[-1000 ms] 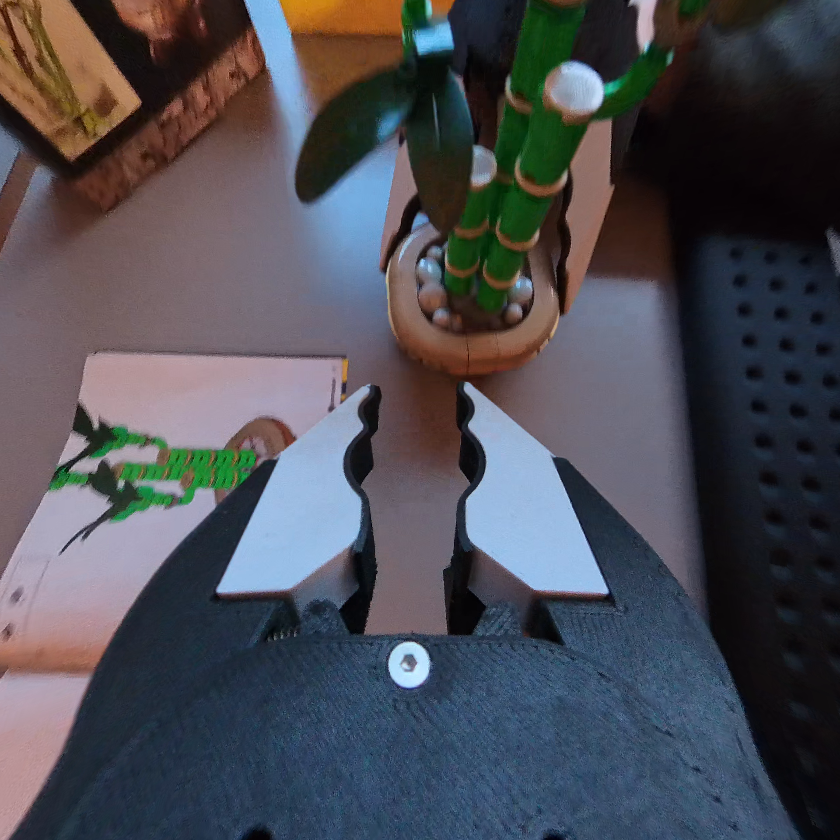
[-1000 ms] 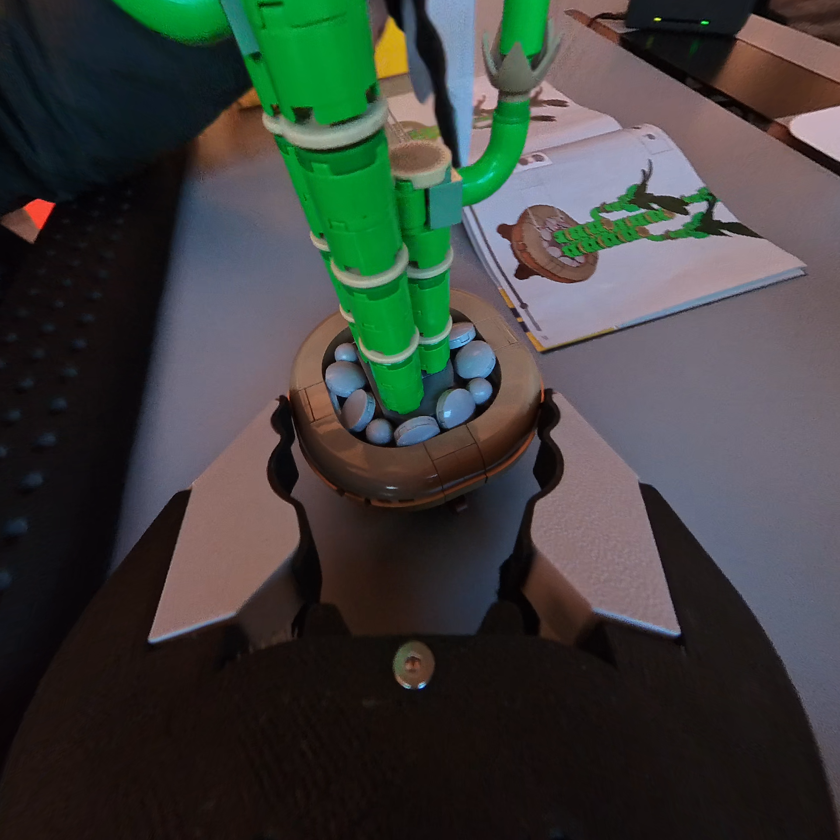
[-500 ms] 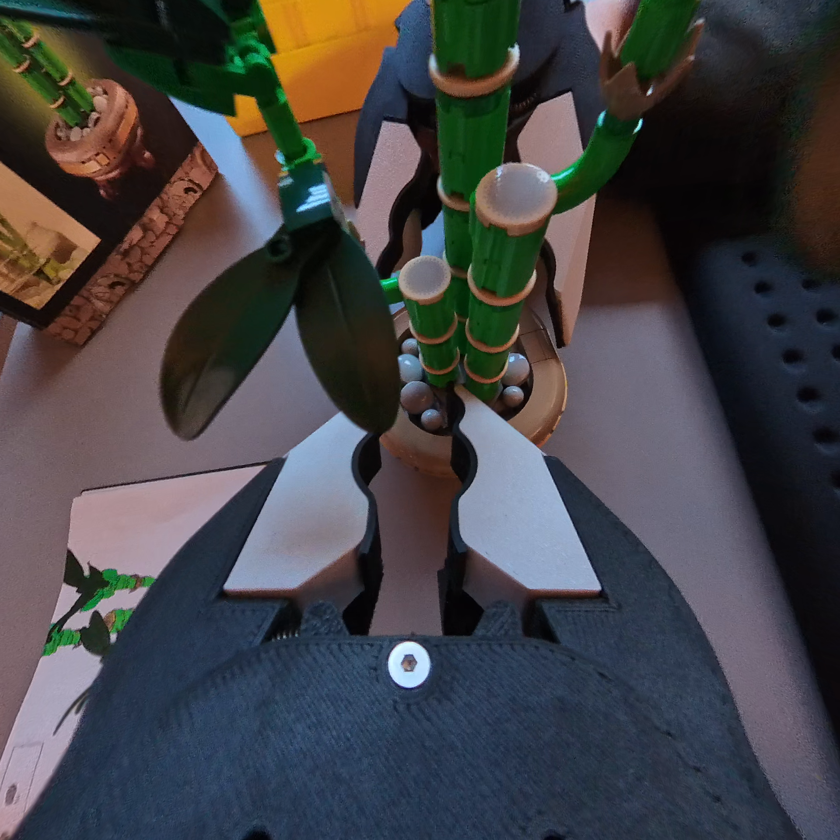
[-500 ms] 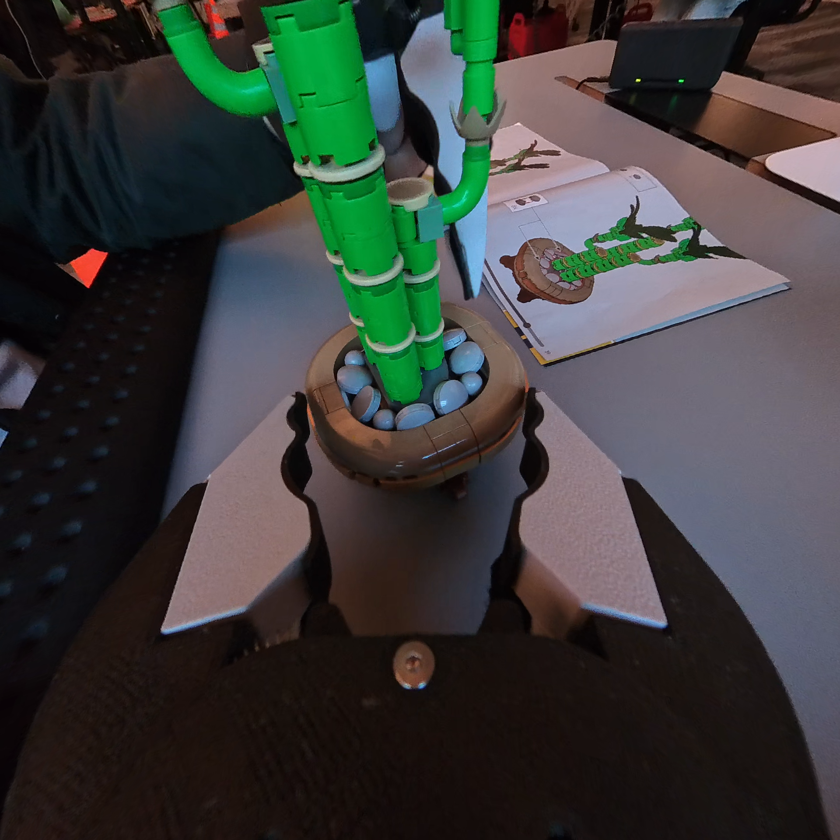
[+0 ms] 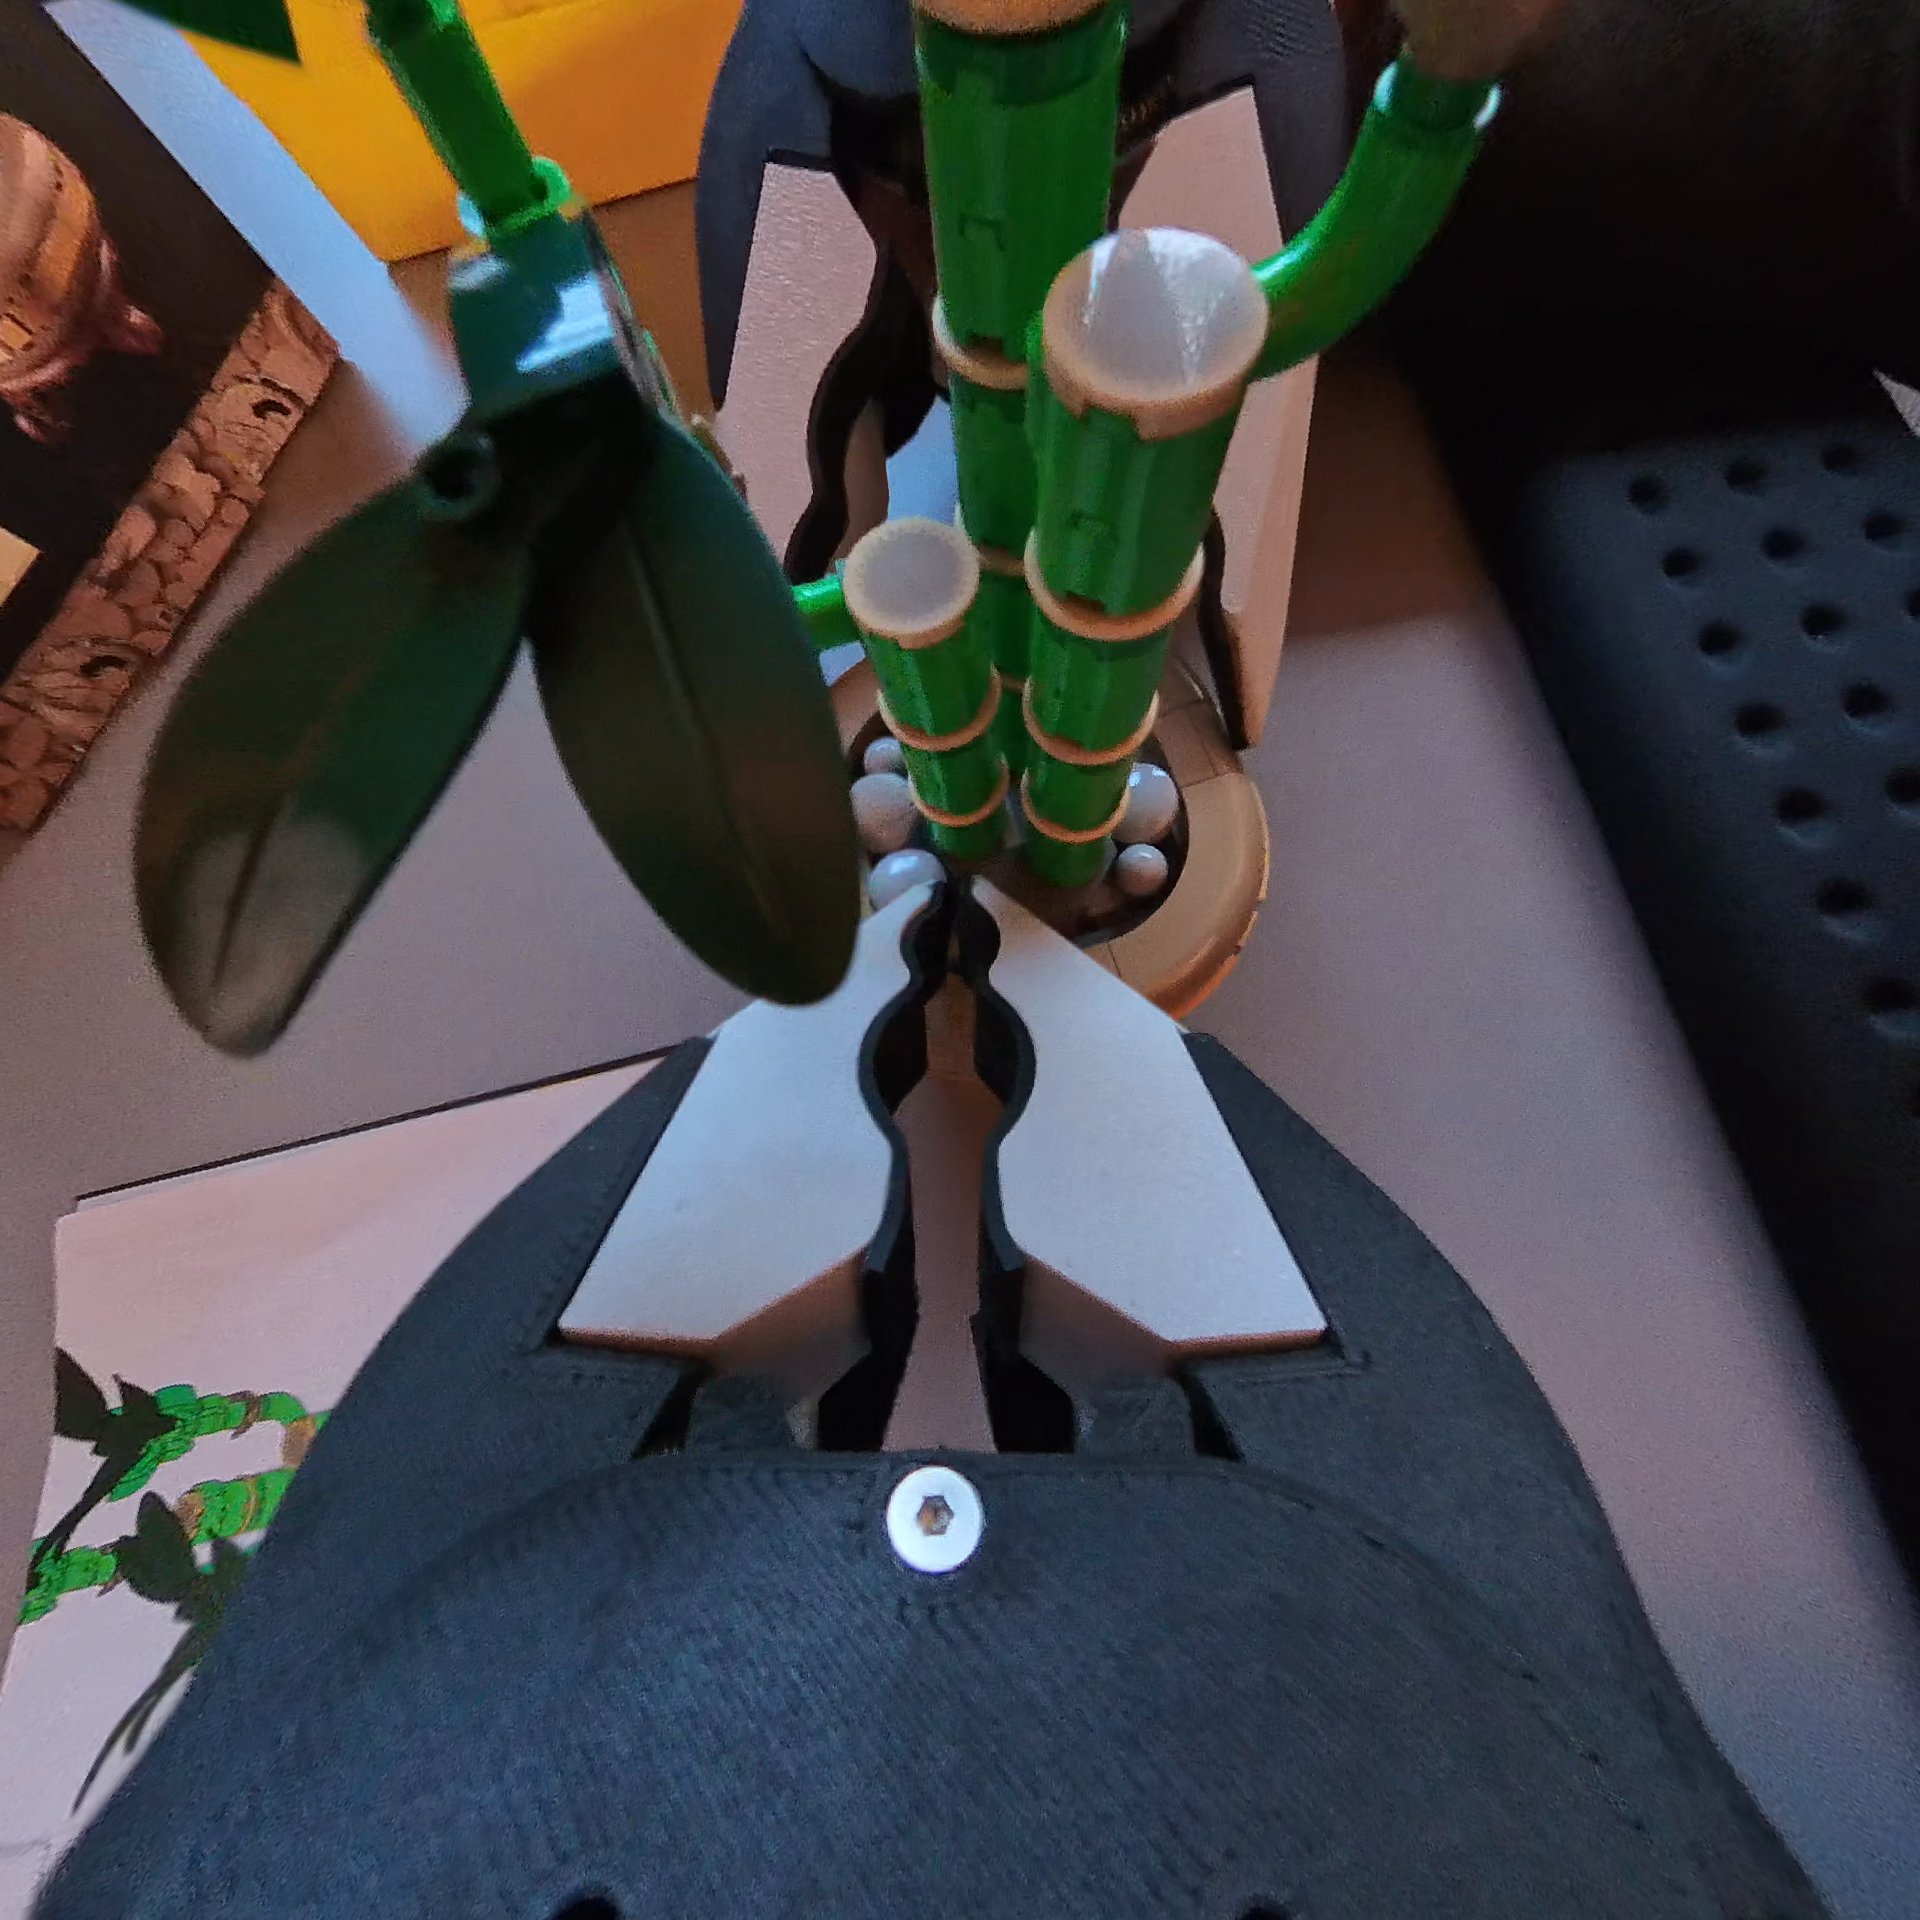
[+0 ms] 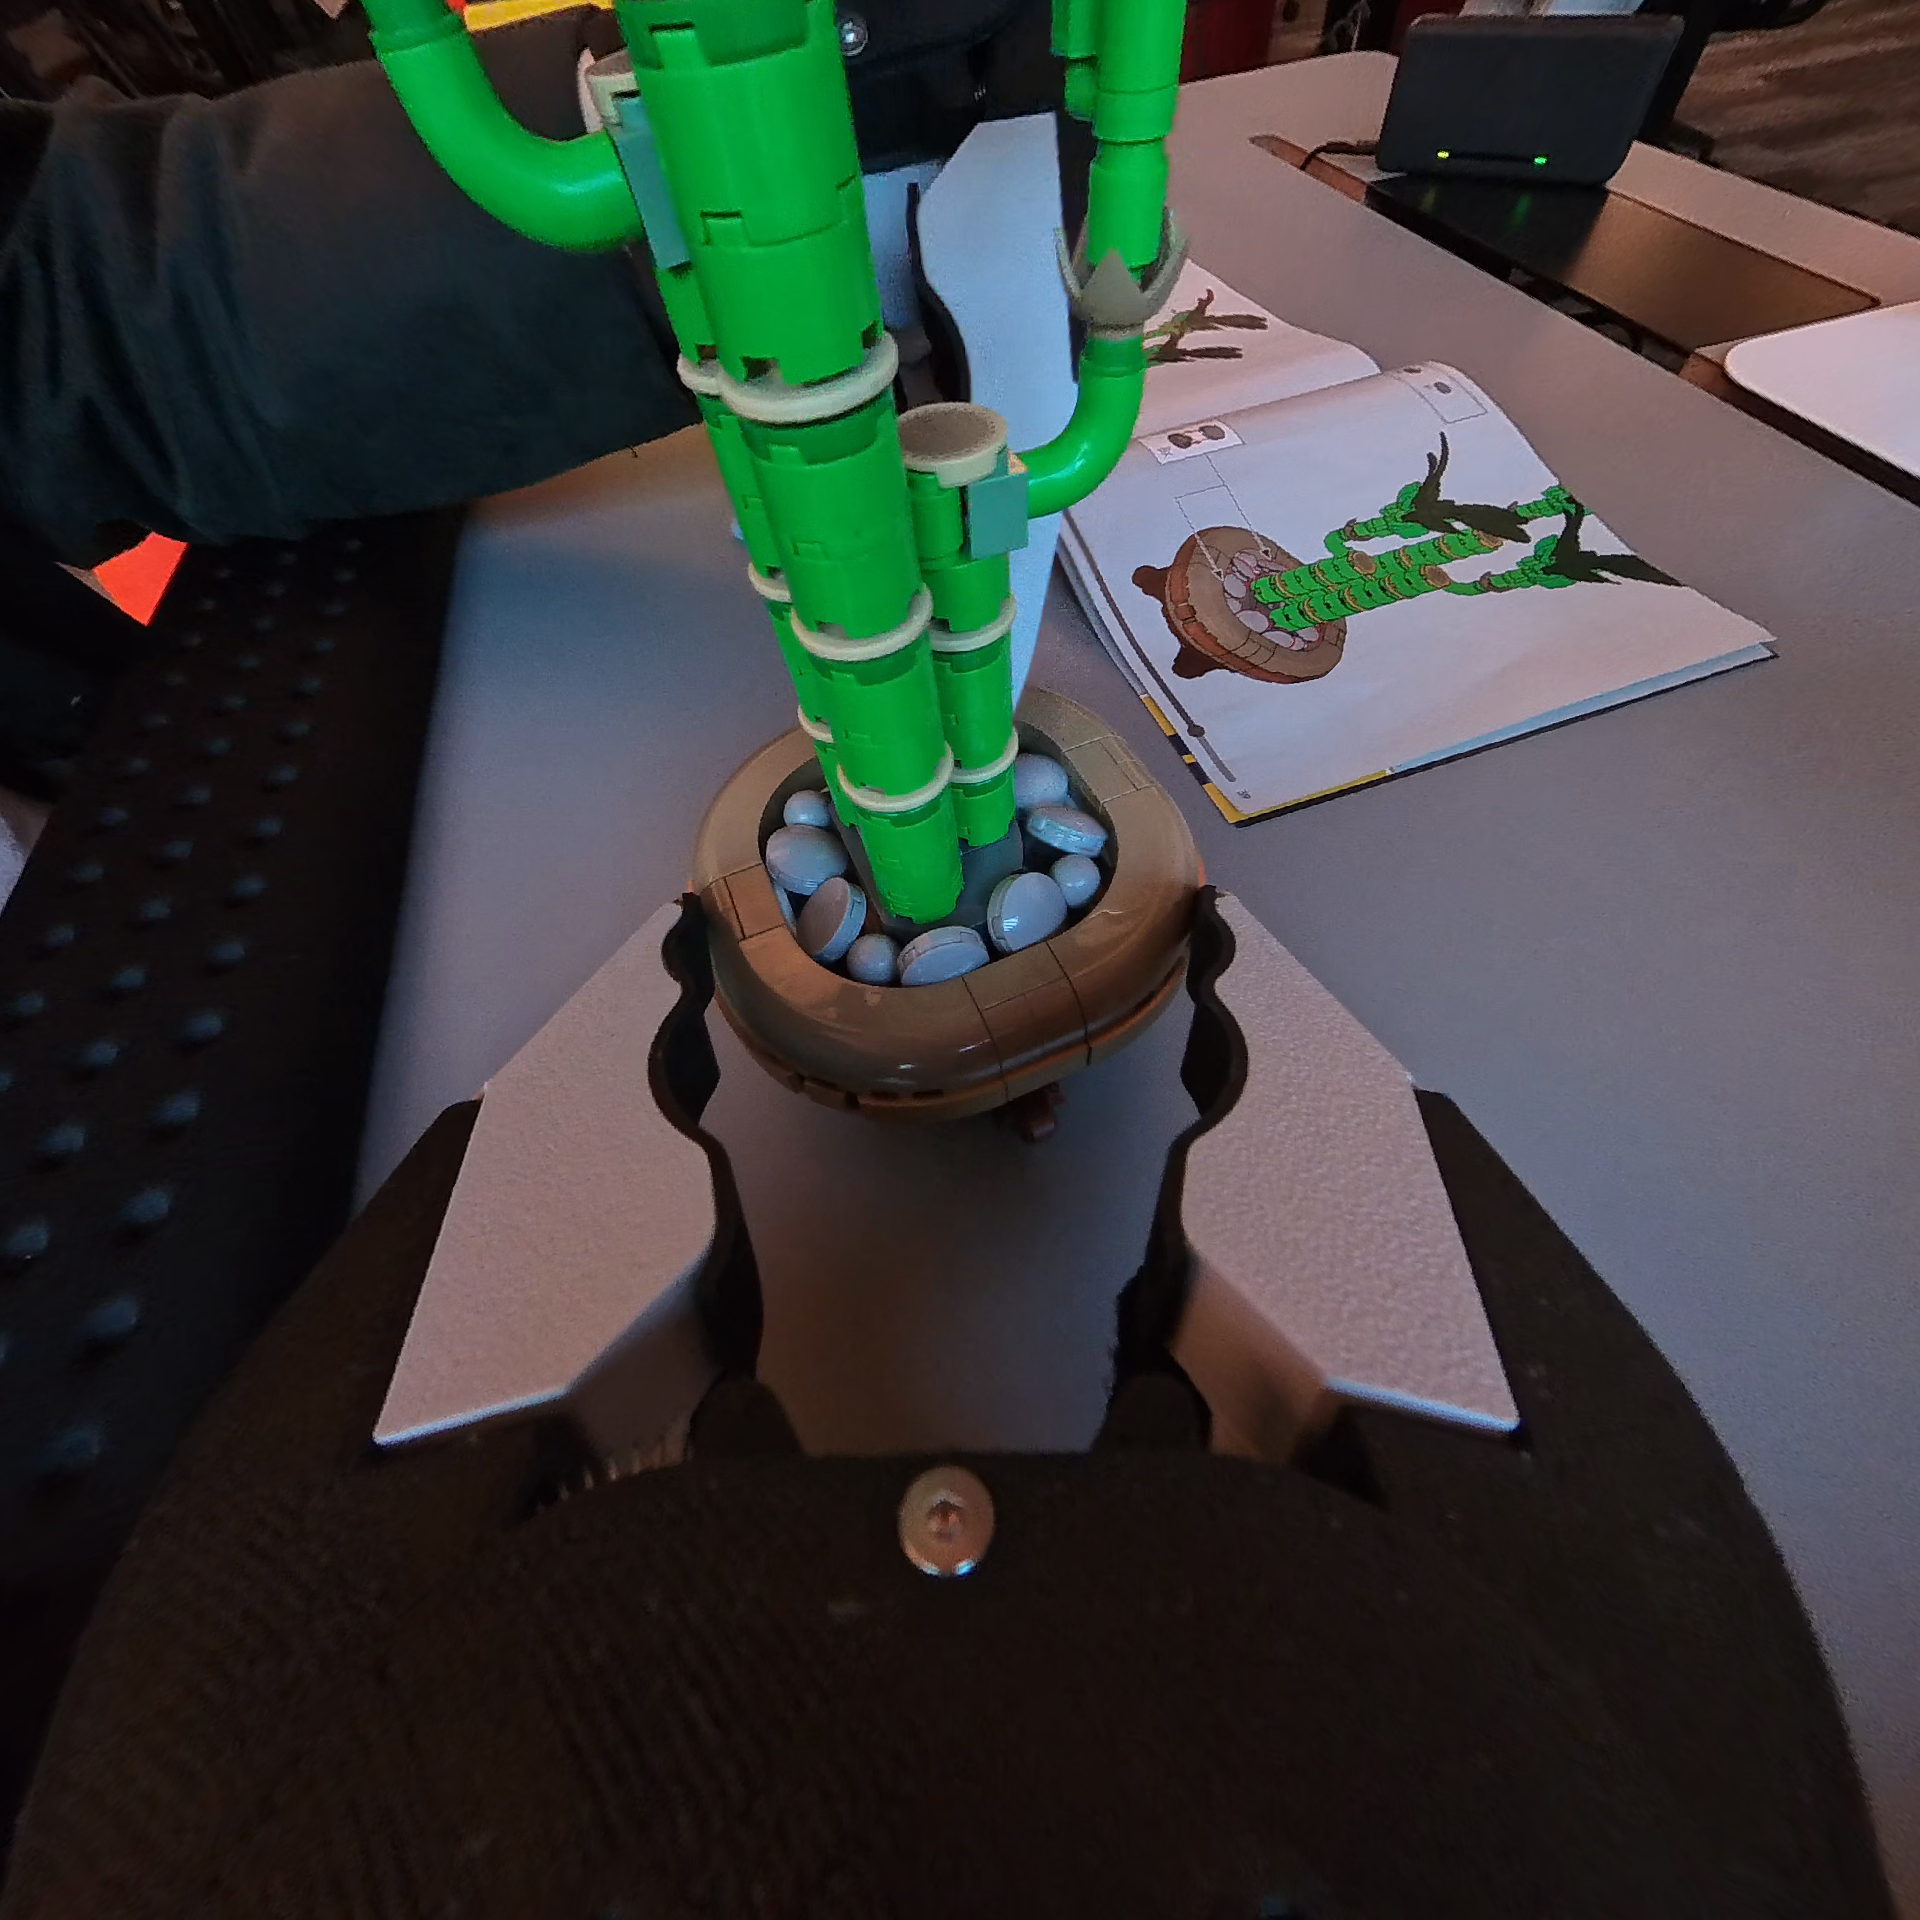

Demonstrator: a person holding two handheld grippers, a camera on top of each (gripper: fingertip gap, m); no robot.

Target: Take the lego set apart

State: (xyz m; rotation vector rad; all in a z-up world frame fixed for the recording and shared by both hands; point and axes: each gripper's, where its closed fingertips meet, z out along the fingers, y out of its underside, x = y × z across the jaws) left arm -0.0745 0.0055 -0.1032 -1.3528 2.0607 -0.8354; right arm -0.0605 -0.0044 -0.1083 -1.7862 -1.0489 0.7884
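The lego bamboo plant stands on the grey table: green stalks (image 6: 852,623) in a tan pot (image 6: 935,1049) filled with grey pebbles (image 6: 1023,909). My right gripper (image 6: 945,914) grips the pot, one fingertip against each side. My left gripper (image 5: 954,914) is nearly shut, its tips at the pot (image 5: 1205,935) rim beside the pebbles; I cannot see anything held between them. Dark green leaves (image 5: 468,748) hang over its left finger. The stalks (image 5: 1101,540) rise just past its tips. It shows behind the stalks in the right wrist view (image 6: 987,312).
An open instruction booklet (image 6: 1403,623) lies right of the pot; it also shows under my left gripper (image 5: 260,1299). The set's box (image 5: 125,468) and a yellow object (image 5: 582,104) lie far left. A black perforated mat (image 6: 156,935) borders the table. A dark sleeve (image 6: 312,312) reaches in. Both grippers' tips are close together, under 4 cm apart. The yellow object (image 5: 582,104) sits 25 cm or so from the ends of my right fingers.
My left gripper moved forward and up over the pot's rim and closed from a wider gap to nearly shut. My right gripper narrowed slightly onto the pot and stayed there.
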